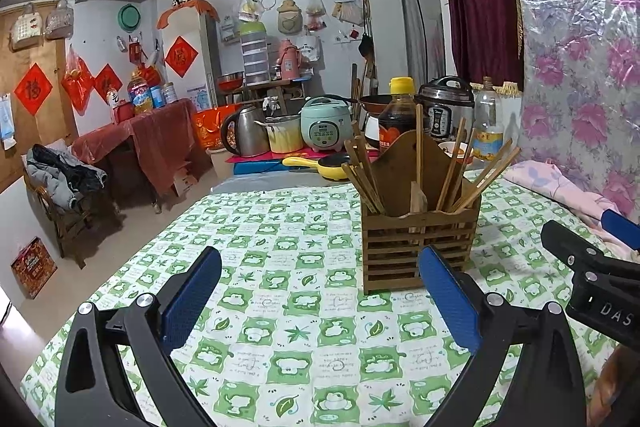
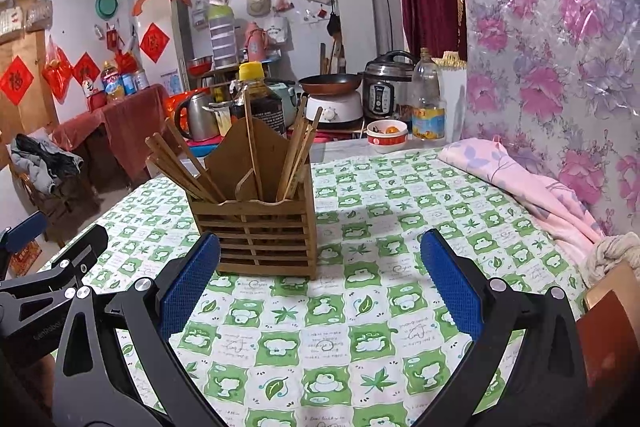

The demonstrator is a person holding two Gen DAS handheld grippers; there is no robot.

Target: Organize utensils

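A slatted wooden utensil holder (image 1: 416,243) (image 2: 260,235) stands upright on the green-and-white checked tablecloth (image 1: 304,291) (image 2: 360,307). Several wooden chopsticks (image 1: 364,179) (image 2: 184,167) lean out of its left and right compartments, and one stick stands in the middle. My left gripper (image 1: 324,279) is open just in front of the holder, a little to its left, with nothing between its blue pads. My right gripper (image 2: 320,267) is open too, its left pad (image 2: 188,287) close to the holder's front corner. Each gripper shows at the edge of the other's view.
A pink flowered cloth (image 2: 528,187) lies along the table's right side by the floral wall. Behind the table stand a soy sauce bottle (image 1: 396,119), kettle (image 1: 248,131), rice cooker (image 1: 324,123), pressure cooker (image 2: 384,83), oil bottle (image 2: 428,103) and a small bowl (image 2: 386,135).
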